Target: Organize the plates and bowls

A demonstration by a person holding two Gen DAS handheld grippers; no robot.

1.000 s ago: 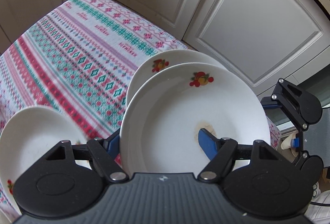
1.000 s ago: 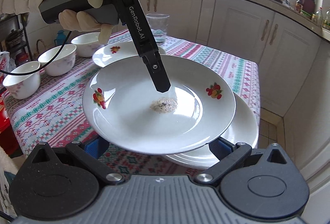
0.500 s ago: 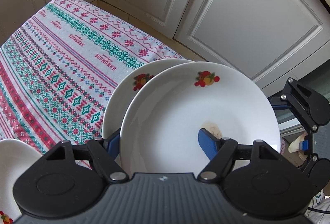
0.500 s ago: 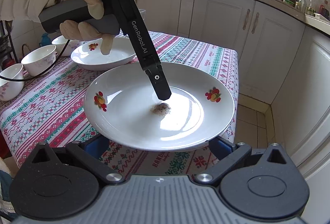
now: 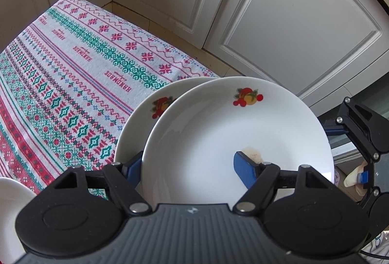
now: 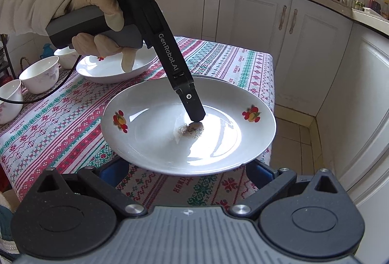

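Observation:
A white plate with fruit decals (image 5: 218,132) (image 6: 158,132), with a brown stain at its middle, is held above the patterned tablecloth. My left gripper (image 5: 187,166) (image 6: 192,115) is shut on its rim, one finger on top and one beneath. A second fruit-decal plate (image 5: 145,113) lies just below it near the table's corner. My right gripper (image 6: 187,174) is open, its fingers spread under the near rim of the held plate. A third plate (image 6: 109,69) and several white bowls (image 6: 40,74) stand at the table's far left.
The table (image 5: 73,74) ends just past the plates, with white cabinet doors (image 5: 291,21) and tiled floor beyond. The right gripper body (image 5: 364,130) shows at the right edge of the left wrist view. A cable (image 6: 36,100) trails over the cloth.
The held plate has moved along the table toward its corner and a little lower, over the lower plate. The third plate and bowls have fallen farther behind.

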